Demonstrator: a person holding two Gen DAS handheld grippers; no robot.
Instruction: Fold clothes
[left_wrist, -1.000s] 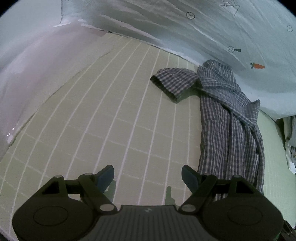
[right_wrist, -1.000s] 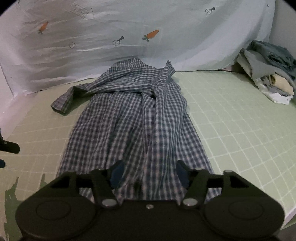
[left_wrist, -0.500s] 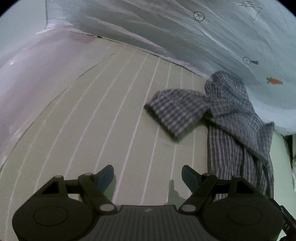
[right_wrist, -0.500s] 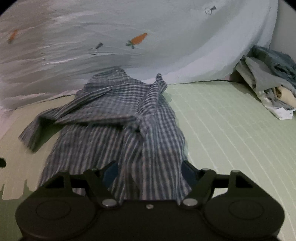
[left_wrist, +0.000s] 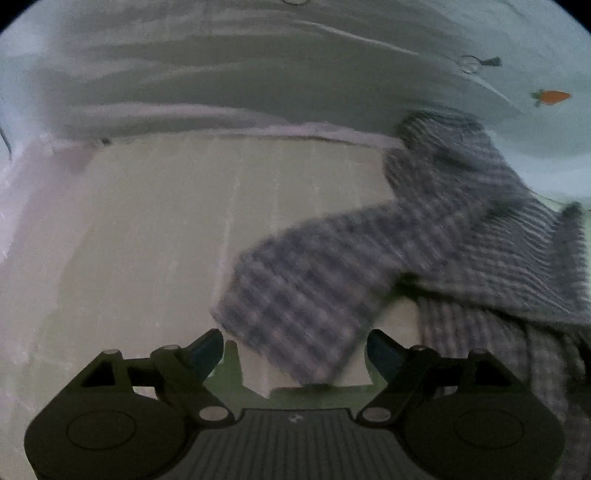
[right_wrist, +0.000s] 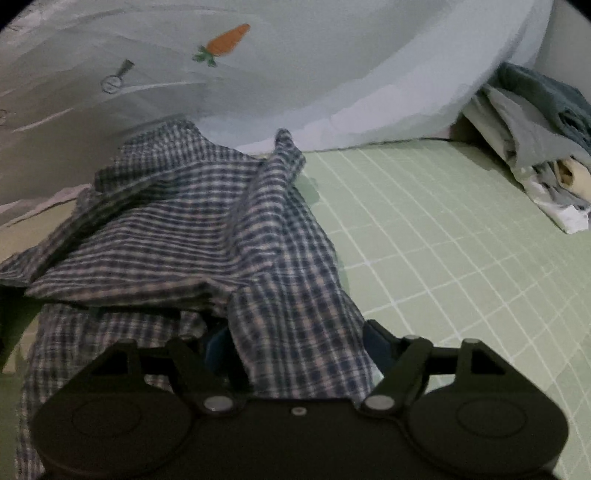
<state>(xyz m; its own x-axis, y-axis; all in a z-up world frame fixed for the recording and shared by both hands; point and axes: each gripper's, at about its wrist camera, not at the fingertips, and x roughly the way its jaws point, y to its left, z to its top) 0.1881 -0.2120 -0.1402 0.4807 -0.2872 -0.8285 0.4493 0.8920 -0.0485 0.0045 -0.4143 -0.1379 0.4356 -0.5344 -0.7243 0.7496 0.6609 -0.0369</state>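
Left wrist view, gripper: the left gripper (left_wrist: 295, 349) has its jaws spread wide, having just been opening further; nothing is pinched between them.
Left wrist view, garment: the short sleeve (left_wrist: 303, 295) of the blue checked shirt (left_wrist: 480, 229) lies flat on the green grid mat (left_wrist: 147, 240), its cuff end just ahead of the fingertips; the picture is blurred.
Right wrist view, gripper: the right gripper (right_wrist: 295, 349) also stands released; a ridge of shirt (right_wrist: 207, 236) cloth rises between the blue pads (right_wrist: 375, 345), which do not visibly press on it.
Right wrist view, surroundings: the shirt lies lengthwise and rumpled on the mat (right_wrist: 443, 258), collar end against the carrot-print sheet (right_wrist: 332, 74); a pile of other clothes (right_wrist: 535, 147) sits well apart at far right.
Step in hand: judged as the approach to the shoulder end, before any fold.
Next move: each gripper probably needs to settle onto an edge, the left on the sleeve, then clamp before lifting it inward.
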